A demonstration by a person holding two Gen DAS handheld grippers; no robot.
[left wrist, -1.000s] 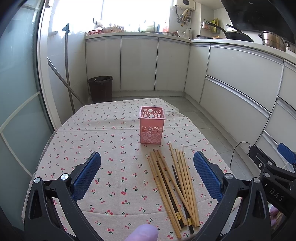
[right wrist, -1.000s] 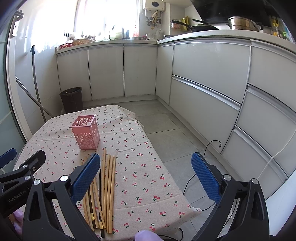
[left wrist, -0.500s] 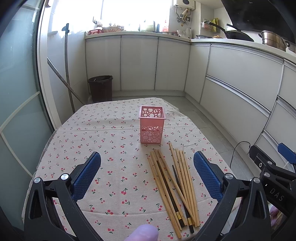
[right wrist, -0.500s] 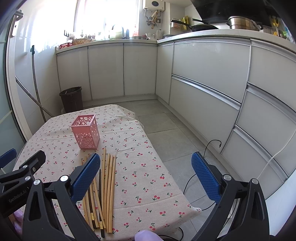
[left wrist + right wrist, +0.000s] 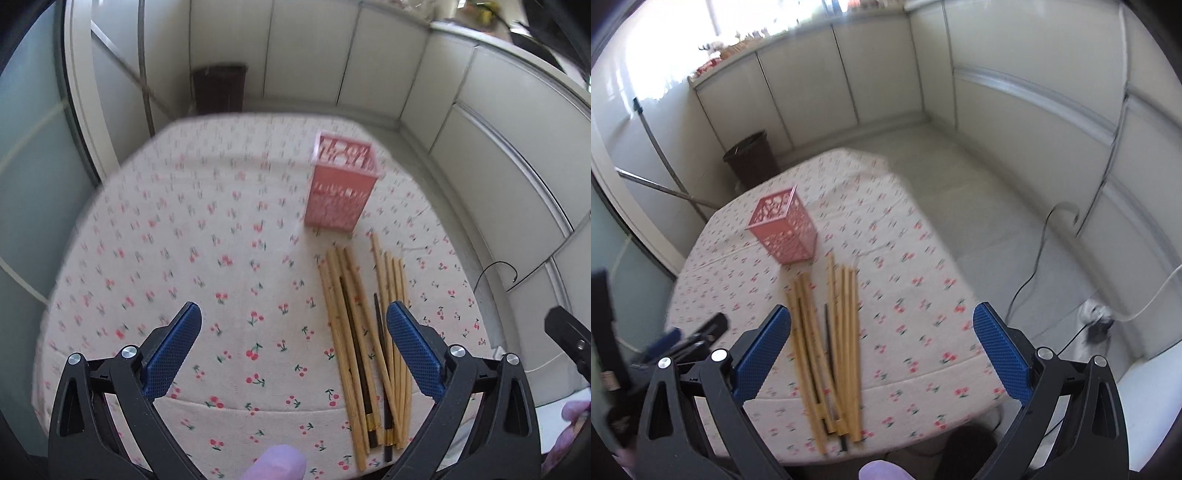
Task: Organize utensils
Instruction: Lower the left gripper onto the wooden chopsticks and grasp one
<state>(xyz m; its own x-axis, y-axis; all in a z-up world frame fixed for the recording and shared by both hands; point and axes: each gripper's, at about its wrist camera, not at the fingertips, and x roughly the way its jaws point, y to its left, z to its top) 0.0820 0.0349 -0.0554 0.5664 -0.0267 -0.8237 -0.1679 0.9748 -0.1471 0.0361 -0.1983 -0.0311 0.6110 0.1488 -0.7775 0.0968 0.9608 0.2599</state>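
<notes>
Taking the pink basket (image 5: 341, 192) as landmark: it stands upright on the cherry-print tablecloth (image 5: 184, 258) with its top open and nothing above it. Left of the basket the cloth is bare out to the table's edge, wide enough for a gripper to pass. Just in front of the basket, slightly to its right, the chopsticks (image 5: 364, 332) lie flat in a loose bundle running toward the near table edge, their far tips close to the basket's base. Right of the basket only a narrow strip of cloth remains before the table ends. Behind the basket the cloth is bare; a dark bin (image 5: 219, 88) stands on the floor beyond
</notes>
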